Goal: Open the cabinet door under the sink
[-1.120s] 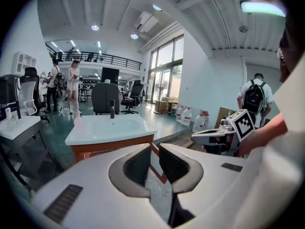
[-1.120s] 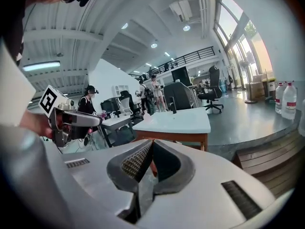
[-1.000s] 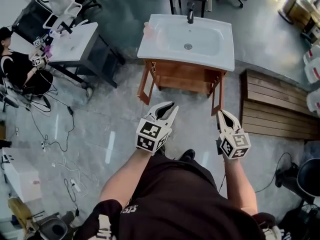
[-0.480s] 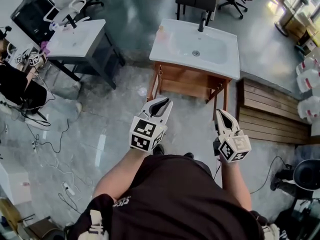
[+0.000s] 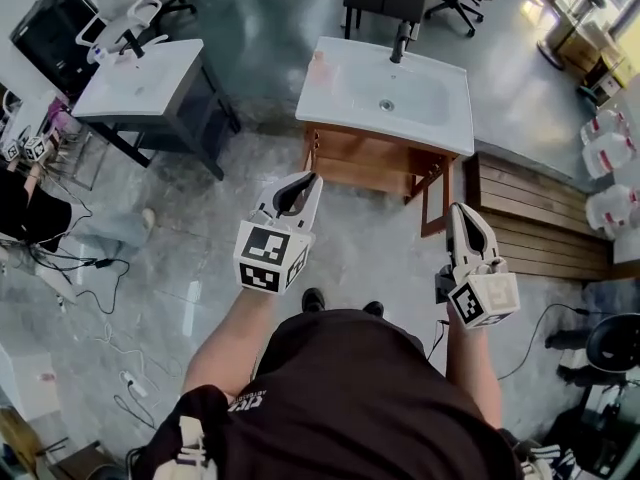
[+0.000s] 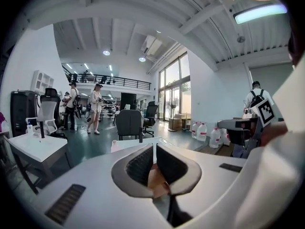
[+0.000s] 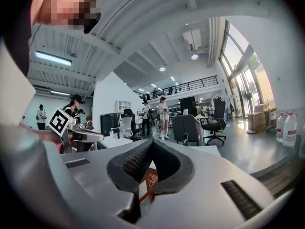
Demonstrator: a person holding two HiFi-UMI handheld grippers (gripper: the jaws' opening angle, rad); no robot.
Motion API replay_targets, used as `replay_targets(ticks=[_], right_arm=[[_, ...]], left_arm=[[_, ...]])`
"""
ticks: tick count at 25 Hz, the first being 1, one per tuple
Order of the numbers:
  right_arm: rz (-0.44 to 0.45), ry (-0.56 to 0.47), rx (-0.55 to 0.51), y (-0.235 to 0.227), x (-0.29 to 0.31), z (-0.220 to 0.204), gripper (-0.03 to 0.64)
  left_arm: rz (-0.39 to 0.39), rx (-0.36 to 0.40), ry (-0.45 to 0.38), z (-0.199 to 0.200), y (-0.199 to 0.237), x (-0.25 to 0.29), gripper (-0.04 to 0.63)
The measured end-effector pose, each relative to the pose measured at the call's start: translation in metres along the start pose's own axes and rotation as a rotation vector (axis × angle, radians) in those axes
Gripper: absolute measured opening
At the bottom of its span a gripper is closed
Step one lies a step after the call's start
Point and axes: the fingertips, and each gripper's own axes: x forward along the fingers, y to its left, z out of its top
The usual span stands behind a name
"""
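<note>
The white sink (image 5: 385,93) stands on a wooden cabinet (image 5: 365,163). Its left door (image 5: 310,151) and right door (image 5: 438,196) both hang swung outward. My left gripper (image 5: 308,180) (image 6: 155,148) is held in the air in front of the left door, apart from it. Its jaws have just been closing; only a thin slit shows between them, with nothing in it. My right gripper (image 5: 460,211) (image 7: 151,143) hovers near the right door's lower edge, shut and empty. A bit of the wood shows through each gripper's jaws in its own view.
A second white basin on a dark stand (image 5: 140,80) is at the left. A low slatted wooden platform (image 5: 540,223) lies to the right of the cabinet, with water jugs (image 5: 605,158) beyond it. Cables (image 5: 90,268) trail over the floor at the left, near a seated person (image 5: 20,213).
Both grippers have risen and drawn back from the cabinet doors. The left jaws have narrowed from clearly apart to almost touching. The right jaws stay together.
</note>
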Motion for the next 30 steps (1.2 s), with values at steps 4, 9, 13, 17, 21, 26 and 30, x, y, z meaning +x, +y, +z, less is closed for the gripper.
replay_targets(ticks=[4,9,13,17,21,26,30], right_arm=[[0.006,-0.021,-0.025,-0.015,0.001,0.017,0.012],[0.049,-0.032,-0.051,-0.023,0.005,0.023,0.011],[0.09,0.005,-0.058,-0.03,-0.001,-0.002,0.011],[0.09,0.01,-0.046,-0.04,-0.009,-0.005,0.011],[0.082,0.007,-0.031,-0.05,-0.019,-0.008,0.011],[0.054,-0.018,-0.015,-0.052,-0.03,0.005,0.011],[0.059,-0.015,0.005,-0.057,-0.037,0.0,0.011]], left_arm=[[0.042,-0.03,-0.017,0.013,-0.004,0.015,0.028],[0.034,-0.002,-0.031,0.026,-0.032,0.037,0.022],[0.017,0.0,-0.01,0.022,-0.054,0.046,0.02],[0.018,0.0,0.01,0.02,-0.065,0.05,0.02],[0.028,0.0,0.013,0.02,-0.071,0.051,0.02],[0.034,0.003,0.019,0.019,-0.079,0.049,0.02],[0.033,0.0,0.031,0.016,-0.086,0.051,0.02]])
